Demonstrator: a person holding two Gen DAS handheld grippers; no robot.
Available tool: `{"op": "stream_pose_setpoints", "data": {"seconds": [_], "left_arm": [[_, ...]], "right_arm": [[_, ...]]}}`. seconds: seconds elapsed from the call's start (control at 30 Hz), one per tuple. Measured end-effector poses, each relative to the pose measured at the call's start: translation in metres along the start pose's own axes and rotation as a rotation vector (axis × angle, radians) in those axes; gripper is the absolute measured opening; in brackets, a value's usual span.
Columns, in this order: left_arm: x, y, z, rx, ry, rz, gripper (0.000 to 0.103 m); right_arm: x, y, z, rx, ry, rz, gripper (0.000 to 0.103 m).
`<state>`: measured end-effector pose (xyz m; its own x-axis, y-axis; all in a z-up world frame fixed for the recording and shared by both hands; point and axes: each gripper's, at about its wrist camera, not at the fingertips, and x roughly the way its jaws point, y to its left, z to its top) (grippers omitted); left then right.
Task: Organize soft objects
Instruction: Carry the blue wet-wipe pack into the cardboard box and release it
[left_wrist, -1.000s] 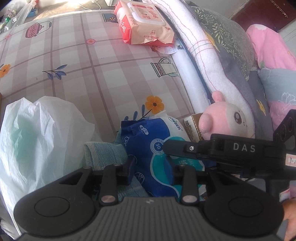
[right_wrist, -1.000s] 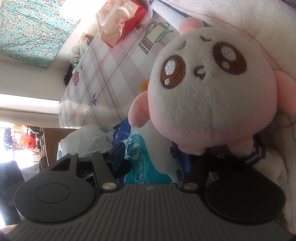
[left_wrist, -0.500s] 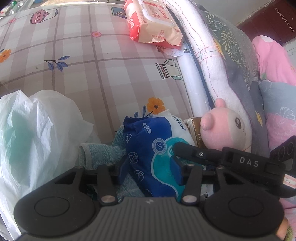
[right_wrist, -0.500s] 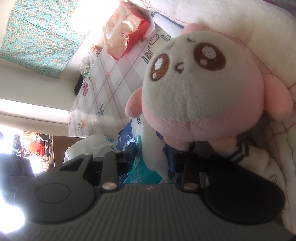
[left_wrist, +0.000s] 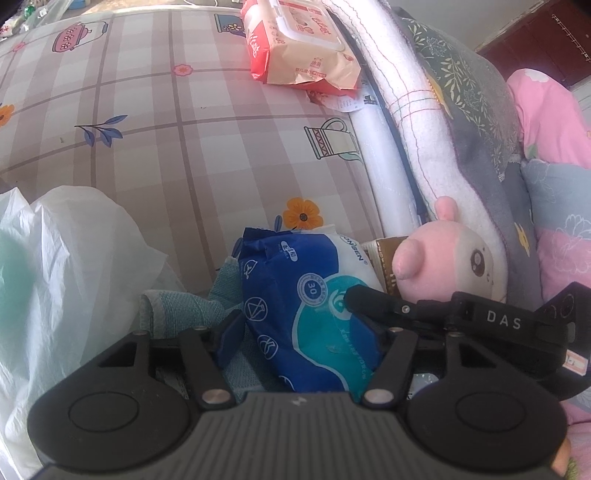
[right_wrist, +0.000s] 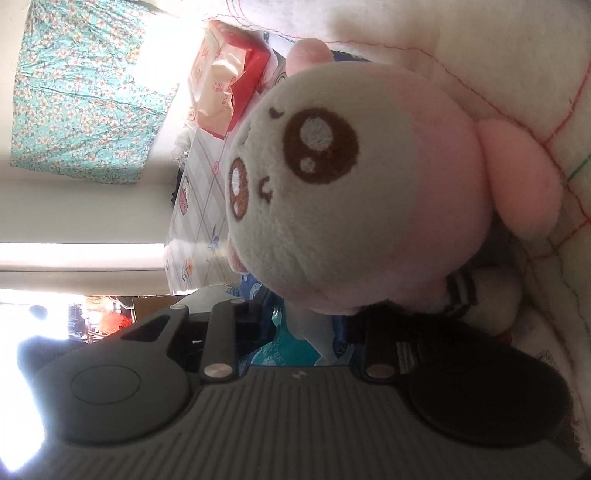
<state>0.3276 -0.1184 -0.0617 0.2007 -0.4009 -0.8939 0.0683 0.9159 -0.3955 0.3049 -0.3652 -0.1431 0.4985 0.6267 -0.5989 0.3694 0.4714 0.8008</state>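
The blue pack (left_wrist: 314, 302) lies low in the middle of the left view, on the checked bed (left_wrist: 184, 147), so both claws can reach it. The left claw (left_wrist: 310, 332) has let go; its jaws are opening, with the pack between them but not squeezed. The right claw (right_wrist: 306, 328) is closing on the pack's corner, under the pink plush toy (right_wrist: 354, 192). A second ago the left claw was tighter and the right wider.
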Motion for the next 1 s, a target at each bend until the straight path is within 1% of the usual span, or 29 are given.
{"op": "stream_pose_setpoints", "data": {"seconds": [0.13, 0.27, 0.4, 0.53, 0.57, 0.6, 0.7, 0.8, 0.93, 1.0], "left_arm": [[-0.012, 0.002, -0.003, -0.008, -0.023, -0.028, 0.063], [-0.034, 0.002, -0.009, -0.004, -0.064, -0.070, 0.063], [-0.066, -0.001, -0.018, 0.016, -0.120, -0.100, 0.063], [-0.104, -0.002, -0.030, 0.045, -0.193, -0.128, 0.063], [-0.113, -0.002, -0.034, 0.051, -0.209, -0.135, 0.063], [-0.124, -0.002, -0.039, 0.061, -0.231, -0.139, 0.063], [-0.154, 0.002, -0.054, 0.077, -0.291, -0.141, 0.063], [-0.183, 0.014, -0.068, 0.075, -0.348, -0.138, 0.063], [-0.218, 0.038, -0.090, 0.053, -0.413, -0.107, 0.063], [-0.237, 0.056, -0.102, 0.023, -0.441, -0.086, 0.063]], "right_arm": [[-0.007, -0.002, -0.004, 0.011, -0.003, 0.048, 0.029], [-0.018, 0.006, -0.011, 0.001, -0.018, 0.087, 0.028], [-0.035, 0.023, -0.023, -0.030, -0.040, 0.128, 0.028], [-0.054, 0.048, -0.042, -0.100, -0.075, 0.167, 0.028], [-0.066, 0.049, -0.045, -0.119, -0.082, 0.178, 0.028], [-0.070, 0.055, -0.050, -0.131, -0.086, 0.187, 0.028], [-0.082, 0.076, -0.070, -0.190, -0.094, 0.215, 0.028], [-0.088, 0.099, -0.089, -0.252, -0.097, 0.237, 0.028], [-0.076, 0.133, -0.115, -0.318, -0.071, 0.270, 0.028], [-0.069, 0.149, -0.133, -0.342, -0.046, 0.284, 0.028]]}}
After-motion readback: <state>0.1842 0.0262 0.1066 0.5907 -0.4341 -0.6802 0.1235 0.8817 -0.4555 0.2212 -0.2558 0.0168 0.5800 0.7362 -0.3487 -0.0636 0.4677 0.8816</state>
